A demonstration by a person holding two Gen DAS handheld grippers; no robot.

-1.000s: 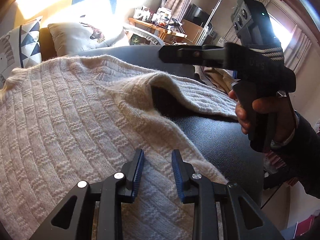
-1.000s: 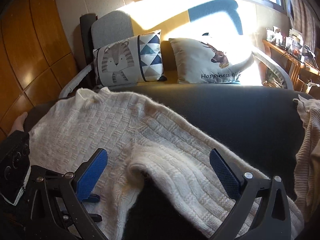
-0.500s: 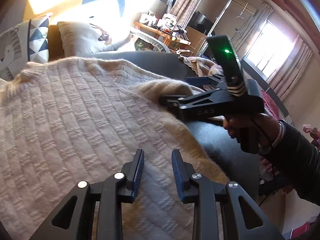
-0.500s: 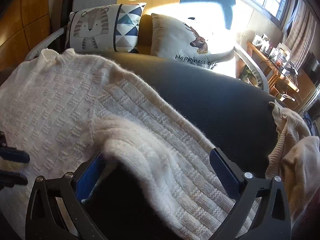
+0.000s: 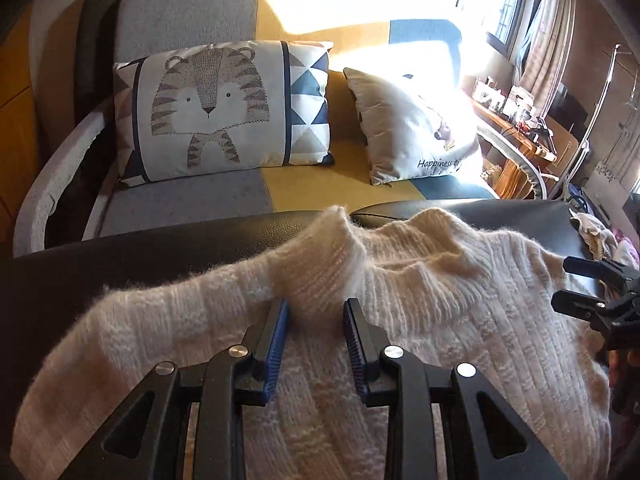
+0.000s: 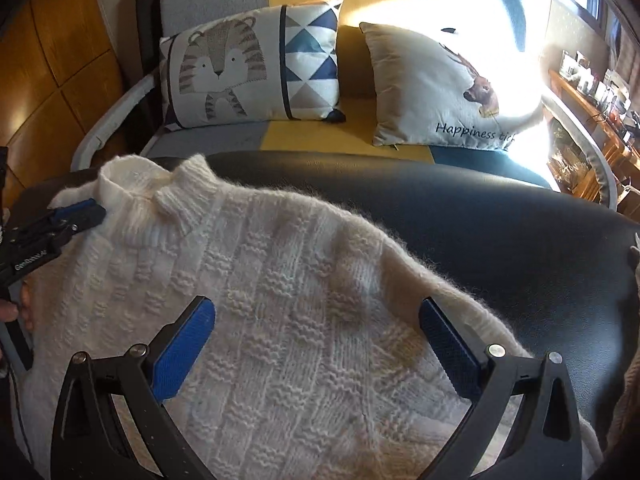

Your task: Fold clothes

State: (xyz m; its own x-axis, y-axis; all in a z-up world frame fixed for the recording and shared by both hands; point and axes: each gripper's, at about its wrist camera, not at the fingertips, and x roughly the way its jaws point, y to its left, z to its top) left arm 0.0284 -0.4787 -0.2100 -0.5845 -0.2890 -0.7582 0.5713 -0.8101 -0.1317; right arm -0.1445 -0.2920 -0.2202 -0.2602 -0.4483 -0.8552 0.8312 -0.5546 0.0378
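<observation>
Left tongs [image 5: 316,328]: black arms with blue ribbed pads, narrowly apart, a hump of knit at the sleeve near the collar standing between the pads; whether they pinch it cannot be told.
Right tongs [image 6: 316,344]: blue pads spread wide, poised over the knit body, nothing gripped.
Cream chunky-knit sweater [image 6: 280,300]: lies flat on the black leather tabletop [image 6: 480,220]; ribbed turtleneck collar [image 6: 168,196] points toward the sofa, long axis running from collar back toward the tongs.
Writing: "GenRobot" partly legible on the left tongs' arm in the right wrist view.
Grey, yellow and blue sofa [image 5: 280,184]: beyond the tabletop.
Tiger-print cushion [image 5: 208,108]: left on the sofa.
White deer-print cushion [image 6: 440,88]: beside it, reading "Happiness", the rest washed out by sun.
</observation>
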